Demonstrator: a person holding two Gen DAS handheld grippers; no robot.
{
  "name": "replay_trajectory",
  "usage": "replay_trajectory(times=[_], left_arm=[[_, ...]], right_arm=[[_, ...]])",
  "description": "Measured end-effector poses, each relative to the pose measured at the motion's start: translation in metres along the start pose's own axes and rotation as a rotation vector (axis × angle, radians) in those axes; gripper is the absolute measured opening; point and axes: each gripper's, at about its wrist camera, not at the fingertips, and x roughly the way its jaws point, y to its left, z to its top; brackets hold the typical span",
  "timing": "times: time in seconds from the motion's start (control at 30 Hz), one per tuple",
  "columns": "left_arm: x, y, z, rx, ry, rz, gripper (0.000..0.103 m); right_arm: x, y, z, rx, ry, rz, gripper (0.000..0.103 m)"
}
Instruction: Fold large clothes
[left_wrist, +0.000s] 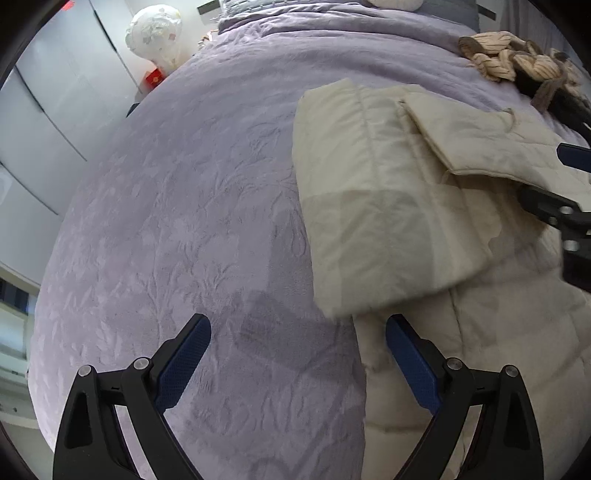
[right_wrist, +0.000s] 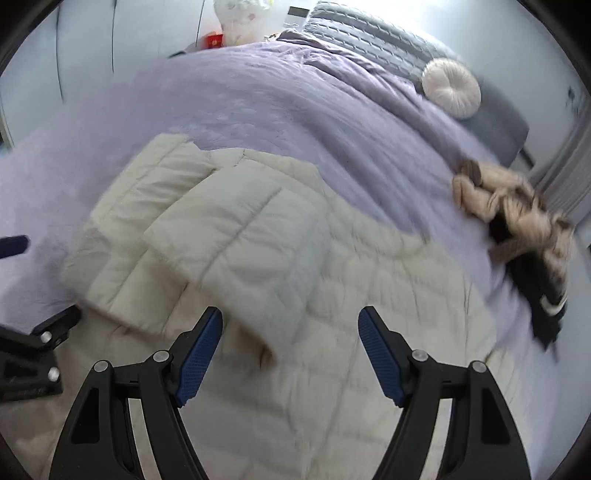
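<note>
A: Bed (left_wrist: 184, 221) status?
B: Lavender cover; cream quilted coat (right_wrist: 258, 229) lies on it, sleeves folded inward.
A: Claws?
B: Left claw (left_wrist: 298, 363) spread — empty. Right claw (right_wrist: 290, 354) spread above coat — empty.

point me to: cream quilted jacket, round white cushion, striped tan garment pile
cream quilted jacket (right_wrist: 240, 236): right wrist view, on the folded-over top panel.
round white cushion (right_wrist: 451, 88): right wrist view, on its tufted centre.
striped tan garment pile (left_wrist: 517, 59): left wrist view, on the bunched striped fabric.
</note>
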Motion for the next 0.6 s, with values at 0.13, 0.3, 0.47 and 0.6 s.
replay_trajectory(times=[0.13,0.3,0.47,0.6], left_arm=[[0.005,0.006,0.005,-0.042,-0.018,0.005,0.096],[0.011,0.016,0.008,-0.071,-0.010,0.014,0.096],[0.014,0.020,0.007,-0.059,0.005,0.017,0.096],[-0.002,0.025,0.000,-0.027,0.016,-0.044,0.096]], right_arm=[[0.019,-0.013,0.010,0.125,0.030,0.002,0.017],[0.021,-0.077,-0.018,0.564,0.060,0.180,0.007],[0.038,-0.127,-0.068,0.901,0.133,0.281,0.007],[0.047,-0.146,-0.095,1.023,0.167,0.321,0.007]])
